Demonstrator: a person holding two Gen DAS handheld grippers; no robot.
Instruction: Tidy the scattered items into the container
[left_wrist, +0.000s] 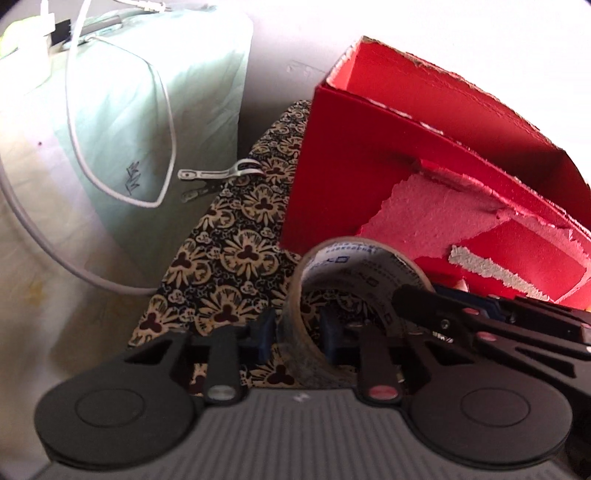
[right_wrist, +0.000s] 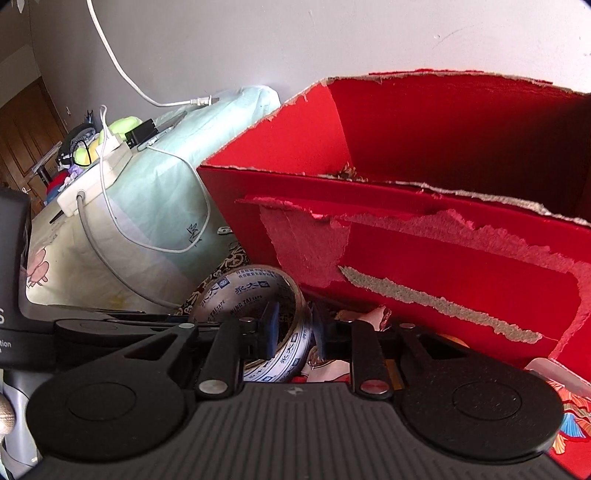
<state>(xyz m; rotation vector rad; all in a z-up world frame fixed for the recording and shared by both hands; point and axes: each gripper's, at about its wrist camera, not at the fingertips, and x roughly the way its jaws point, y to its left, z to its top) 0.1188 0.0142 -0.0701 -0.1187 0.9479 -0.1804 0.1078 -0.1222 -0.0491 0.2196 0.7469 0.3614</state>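
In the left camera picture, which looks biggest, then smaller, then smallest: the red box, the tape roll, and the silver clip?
1. Red box, by far the biggest.
2. Tape roll; it sits very close to the camera, so it looks bigger than it really is.
3. Silver clip, the smallest, lying farther back.

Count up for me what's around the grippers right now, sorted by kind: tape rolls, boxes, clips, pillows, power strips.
Tape rolls: 1, the tape roll, gripped by the left gripper and right gripper
Boxes: 1, the red box
Clips: 1, the metal clip
Pillows: 1, the green pillow
Power strips: 1, the white power strip
Total: 5
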